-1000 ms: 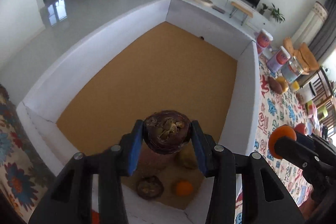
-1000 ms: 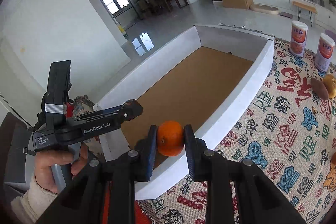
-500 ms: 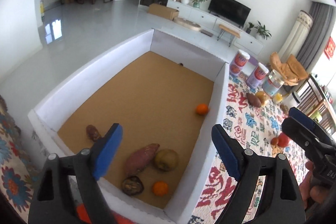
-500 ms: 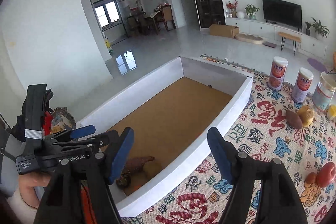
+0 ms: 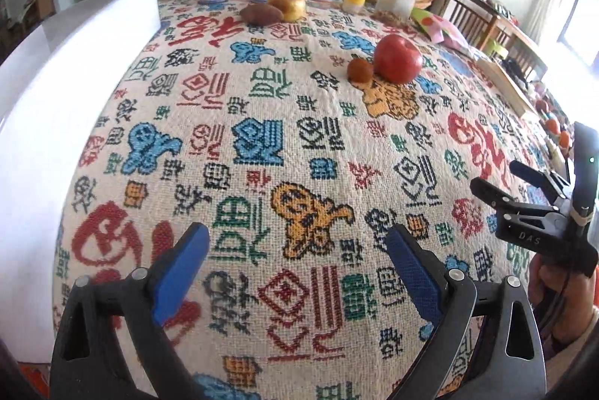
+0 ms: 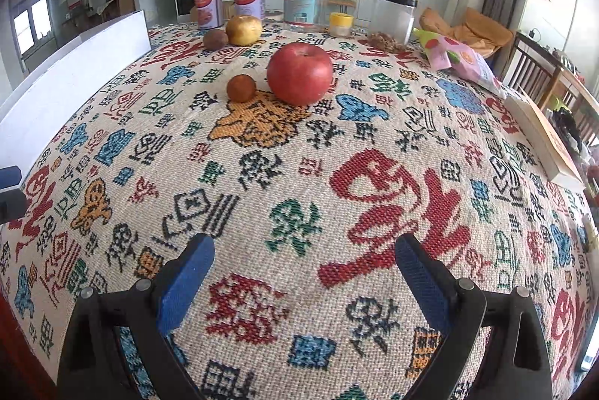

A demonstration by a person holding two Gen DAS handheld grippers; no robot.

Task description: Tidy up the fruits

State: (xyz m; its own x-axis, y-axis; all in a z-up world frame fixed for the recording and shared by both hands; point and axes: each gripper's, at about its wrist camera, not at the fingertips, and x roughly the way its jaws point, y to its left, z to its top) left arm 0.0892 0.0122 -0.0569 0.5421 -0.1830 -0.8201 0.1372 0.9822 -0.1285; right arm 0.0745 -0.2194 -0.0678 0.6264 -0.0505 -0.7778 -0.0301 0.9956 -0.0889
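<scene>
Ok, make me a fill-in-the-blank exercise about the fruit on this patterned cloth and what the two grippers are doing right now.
1. The big red apple sits beside a small round ____ fruit.
2. Both the left gripper and the right gripper have their blue pads wide ____.
3. The yellow round fruit lies in front of two purple-and-orange ____.
4. The tall white box wall stands on the ____ side of the cloth.

Missing words: brown; open; cans; left

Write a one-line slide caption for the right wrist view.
Open right gripper faces a red apple and small brown fruit on the patterned tablecloth.
</scene>
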